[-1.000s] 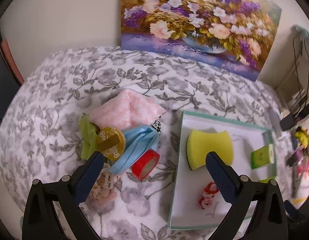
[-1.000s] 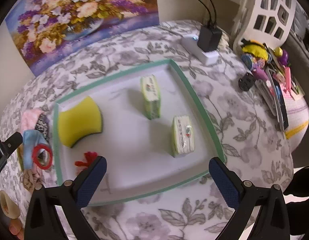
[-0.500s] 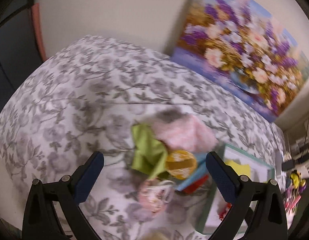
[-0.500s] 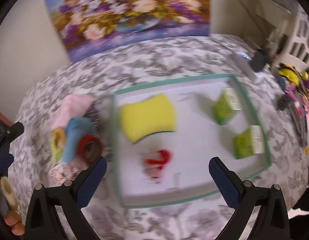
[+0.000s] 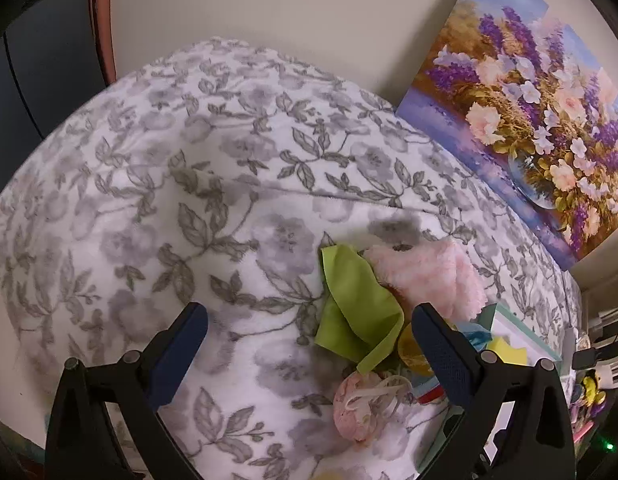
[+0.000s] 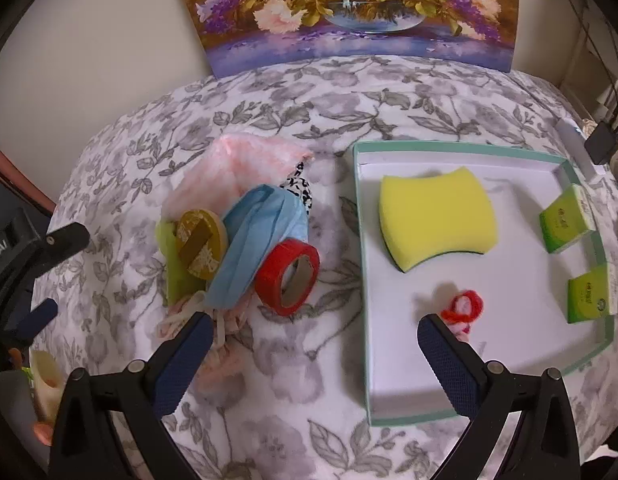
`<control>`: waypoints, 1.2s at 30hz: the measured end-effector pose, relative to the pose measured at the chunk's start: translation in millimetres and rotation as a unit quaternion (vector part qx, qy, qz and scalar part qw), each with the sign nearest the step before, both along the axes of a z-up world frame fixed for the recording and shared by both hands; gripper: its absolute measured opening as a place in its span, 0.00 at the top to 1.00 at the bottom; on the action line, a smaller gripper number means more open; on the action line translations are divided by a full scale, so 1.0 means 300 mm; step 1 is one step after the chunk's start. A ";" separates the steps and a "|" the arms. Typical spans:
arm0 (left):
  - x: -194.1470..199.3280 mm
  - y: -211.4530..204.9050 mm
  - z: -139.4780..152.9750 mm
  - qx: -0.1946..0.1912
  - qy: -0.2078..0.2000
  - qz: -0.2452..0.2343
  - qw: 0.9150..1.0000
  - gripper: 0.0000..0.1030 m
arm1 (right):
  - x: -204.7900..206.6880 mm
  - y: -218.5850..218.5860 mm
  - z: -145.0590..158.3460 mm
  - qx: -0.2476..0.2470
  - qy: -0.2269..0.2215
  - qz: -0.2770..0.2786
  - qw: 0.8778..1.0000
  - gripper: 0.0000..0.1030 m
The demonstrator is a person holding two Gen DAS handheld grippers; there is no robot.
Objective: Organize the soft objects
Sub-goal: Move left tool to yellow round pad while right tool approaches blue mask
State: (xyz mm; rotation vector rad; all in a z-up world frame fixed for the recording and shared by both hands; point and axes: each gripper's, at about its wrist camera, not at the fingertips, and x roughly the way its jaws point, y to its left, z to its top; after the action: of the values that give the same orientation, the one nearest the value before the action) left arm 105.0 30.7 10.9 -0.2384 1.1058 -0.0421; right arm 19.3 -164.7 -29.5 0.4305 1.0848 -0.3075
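Currently both claws hang open and empty above the pile. Left claw [image 5: 309, 344]: jaws spread wide, nothing between them, aimed at the near-left edge of the heap. Right claw [image 6: 311, 350]: likewise wide, hovering between the heap and the tray [image 6: 359, 264].

Sorted so far, judging by position: yellow sponge [image 6: 437, 222], a scrap of red yarn [image 6: 463, 308] and two green tissue packs [image 6: 565, 226] lie inside the white tray with the teal rim, well apart from one another.

Unsorted heap, just beside the tray's left wall: pink fluffy cloth [image 6: 245, 172] at the back, green cloth [image 5: 357, 312] at the left, blue face mask [image 6: 261, 248] draped over the middle, a yellow tape roll [image 6: 201, 244] on top and a red tape roll [image 6: 289, 278] leaning against the mask. A pink drawstring pouch [image 5: 357, 406] lies nearest the claws. Overlap means any lift could drag a neighbour along; the green cloth looks freest from the left side.

Surface: a soft, grey floral blanket [image 5: 169, 208] over what may be a bed or a bench; I cannot tell which. It will give under pressure. A flower painting [image 6: 357, 8] leans against the plain wall behind. Cables and small clutter crowd the right edge.
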 end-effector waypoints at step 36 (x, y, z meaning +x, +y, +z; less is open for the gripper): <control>0.102 -0.154 -0.085 0.007 0.020 -0.070 0.997 0.02 | 0.160 -0.084 -0.089 0.109 -0.049 -0.018 0.993 0.59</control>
State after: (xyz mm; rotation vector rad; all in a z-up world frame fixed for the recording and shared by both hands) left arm 135.5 -15.6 -14.7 -0.1499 1.1601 -0.1549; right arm 67.3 -189.8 -56.3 0.6547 1.0180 -0.1977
